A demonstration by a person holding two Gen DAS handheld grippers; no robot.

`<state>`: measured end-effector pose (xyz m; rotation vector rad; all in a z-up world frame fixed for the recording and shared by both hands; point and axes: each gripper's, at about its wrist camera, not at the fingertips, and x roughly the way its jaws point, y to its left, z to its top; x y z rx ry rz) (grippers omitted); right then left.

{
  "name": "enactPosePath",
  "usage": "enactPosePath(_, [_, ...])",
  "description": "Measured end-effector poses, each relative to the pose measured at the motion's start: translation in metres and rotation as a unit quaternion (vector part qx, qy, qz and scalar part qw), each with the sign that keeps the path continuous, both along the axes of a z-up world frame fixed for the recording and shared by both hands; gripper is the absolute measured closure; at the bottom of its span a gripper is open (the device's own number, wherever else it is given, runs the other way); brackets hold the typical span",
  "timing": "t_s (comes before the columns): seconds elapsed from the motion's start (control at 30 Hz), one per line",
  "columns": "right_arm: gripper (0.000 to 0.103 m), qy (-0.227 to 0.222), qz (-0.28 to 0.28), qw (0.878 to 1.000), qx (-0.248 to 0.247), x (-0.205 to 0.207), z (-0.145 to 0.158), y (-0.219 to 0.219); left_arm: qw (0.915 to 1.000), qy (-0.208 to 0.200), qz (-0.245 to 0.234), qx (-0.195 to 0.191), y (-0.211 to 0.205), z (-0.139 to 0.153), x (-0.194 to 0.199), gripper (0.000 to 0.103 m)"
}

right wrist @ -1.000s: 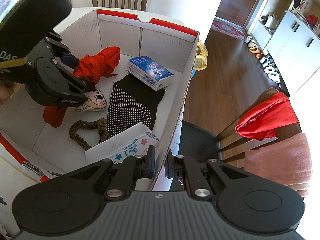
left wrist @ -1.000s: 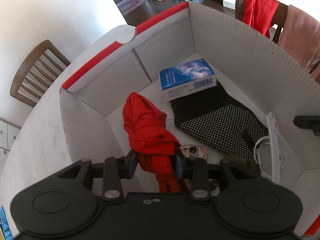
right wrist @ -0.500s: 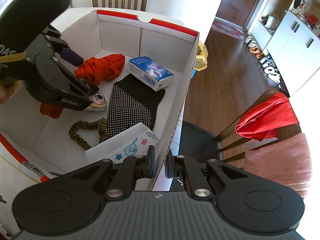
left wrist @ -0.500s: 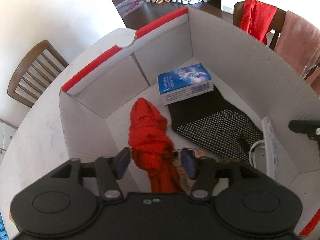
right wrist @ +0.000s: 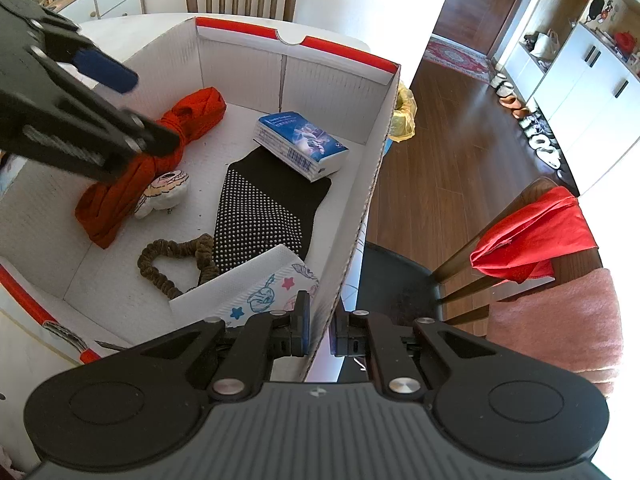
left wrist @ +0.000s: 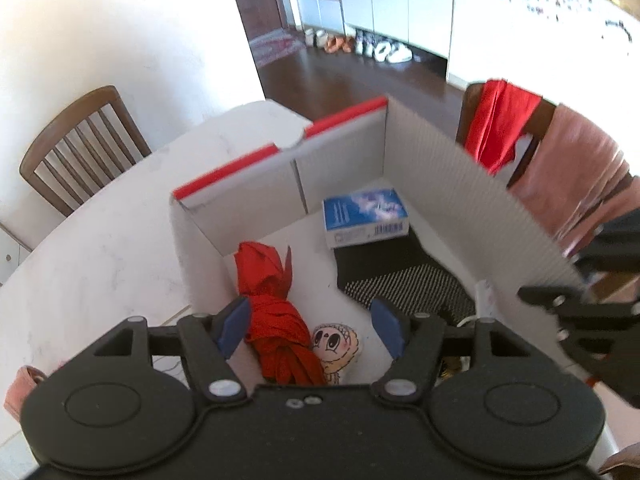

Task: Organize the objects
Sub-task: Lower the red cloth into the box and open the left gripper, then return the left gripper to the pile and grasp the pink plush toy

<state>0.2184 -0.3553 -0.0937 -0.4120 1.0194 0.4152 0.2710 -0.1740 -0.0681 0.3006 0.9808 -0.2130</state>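
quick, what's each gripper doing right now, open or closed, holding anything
left gripper: open, holding nothing, above the red cloth lying in the box.
right gripper: closed on the box wall.

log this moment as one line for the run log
left claw: open above red cloth | right claw: shut on box wall | red cloth: lying in box beside doll

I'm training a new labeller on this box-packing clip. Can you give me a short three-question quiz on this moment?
1. True or false: the left gripper grips the red cloth.
2. What does the right gripper clamp? A) box wall B) blue book C) dotted black mat
3. What lies touching the red cloth, beside it?

Key: 1 false, its fingers are spread; 2 A; 3 the cartoon-face plush.
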Motion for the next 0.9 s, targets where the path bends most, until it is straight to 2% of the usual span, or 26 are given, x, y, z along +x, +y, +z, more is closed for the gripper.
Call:
enactPosePath(0.23, [0.093, 0.0, 0.001, 1.0, 0.0, 0.0, 0.0, 0.0, 0.9985, -0.034, 0.017, -0.039, 0.015, 0.027, -0.017, 0.031])
enactPosePath(0.43, [0.093, 0.0, 0.001, 1.0, 0.0, 0.0, 0.0, 0.0, 0.9965, -0.049, 0.042, -0.054, 0.034, 0.037, -0.029, 0.02])
enactPosePath(0.7, [0.093, 0.0, 0.001, 1.0, -0.001, 0.0, 0.0, 0.0, 0.9925, -0.071, 0.079, -0.06, 0.063, 0.044, -0.043, 0.004])
enactPosePath(0.9, [0.093, 0.0, 0.002, 1.0, -0.001, 0.0, 0.0, 0.0, 0.9861, -0.074, 0.136, -0.06, 0.097, 0.041, -0.043, 0.002])
